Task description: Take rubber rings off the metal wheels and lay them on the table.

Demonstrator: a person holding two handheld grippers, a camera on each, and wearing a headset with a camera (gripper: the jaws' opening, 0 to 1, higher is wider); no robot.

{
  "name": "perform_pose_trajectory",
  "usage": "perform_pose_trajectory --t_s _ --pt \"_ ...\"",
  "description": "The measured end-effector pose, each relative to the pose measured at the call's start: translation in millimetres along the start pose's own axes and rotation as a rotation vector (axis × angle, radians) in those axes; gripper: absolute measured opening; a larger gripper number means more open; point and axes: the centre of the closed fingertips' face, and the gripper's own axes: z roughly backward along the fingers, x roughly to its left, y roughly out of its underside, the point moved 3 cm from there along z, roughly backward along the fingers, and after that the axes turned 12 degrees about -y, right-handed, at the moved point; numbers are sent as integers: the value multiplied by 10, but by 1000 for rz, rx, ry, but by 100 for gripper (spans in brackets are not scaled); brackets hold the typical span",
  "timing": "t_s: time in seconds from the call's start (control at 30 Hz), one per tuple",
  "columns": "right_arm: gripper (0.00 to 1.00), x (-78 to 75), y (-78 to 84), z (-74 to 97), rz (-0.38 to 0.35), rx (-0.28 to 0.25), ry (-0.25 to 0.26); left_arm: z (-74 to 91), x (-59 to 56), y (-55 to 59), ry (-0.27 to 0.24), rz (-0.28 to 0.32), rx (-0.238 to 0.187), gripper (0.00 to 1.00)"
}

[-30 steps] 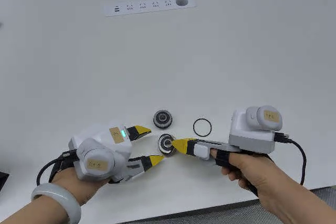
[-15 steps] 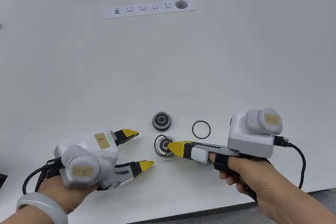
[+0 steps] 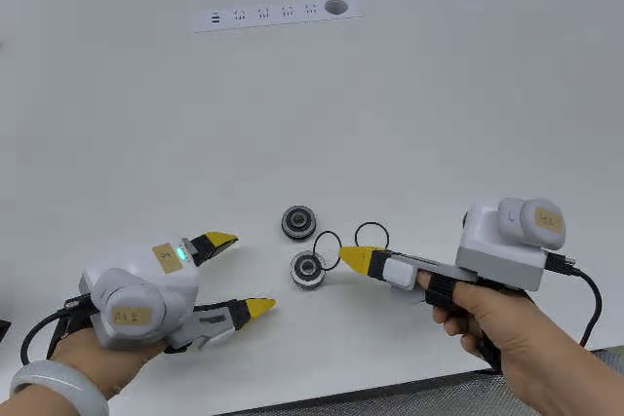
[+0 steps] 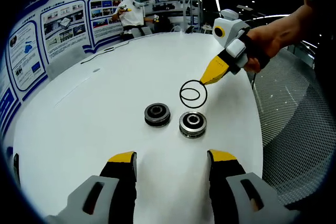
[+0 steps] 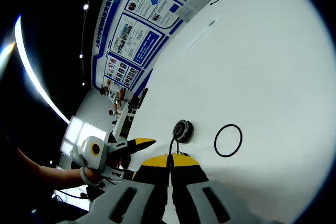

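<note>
Two metal wheels lie on the white table point(image 3: 468, 124). The far wheel point(image 3: 299, 222) point(image 4: 157, 114) point(image 5: 182, 130) still wears a black rubber ring. The near wheel point(image 3: 308, 268) point(image 4: 192, 124) is bare metal. My right gripper point(image 3: 356, 258) point(image 5: 169, 161) is shut on a rubber ring point(image 3: 327, 249) point(image 4: 193, 93), held just above the table to the right of the bare wheel. Another loose ring point(image 3: 371, 234) point(image 5: 228, 140) lies flat beyond it. My left gripper point(image 3: 239, 273) point(image 4: 173, 163) is open, left of both wheels, with nothing between its fingers.
A white power strip point(image 3: 278, 14) lies at the far side of the table. The table's front edge runs just below both hands. A person stands by shelves in the background of the left gripper view.
The right gripper has pulled the ring off the near wheel and drawn back to the right with it. The left gripper has drawn back left, away from that wheel.
</note>
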Motion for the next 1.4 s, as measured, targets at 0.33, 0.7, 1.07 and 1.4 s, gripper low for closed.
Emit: perform_pose_trajectory --t_s 0.33,0.7,1.07,1.4 --pt "2 -292 -146 177 -26 -61 87 13 17 7 -14 31 1 61" --pt "2 -484 -107 212 -12 -34 182 27 23 28 -18 32 9 60" --pt "12 -499 -163 248 172 31 249 21 30 16 -17 34 6 58" --pt "16 -415 -218 142 202 38 221 -16 111 -89 -39 57 -20 57"
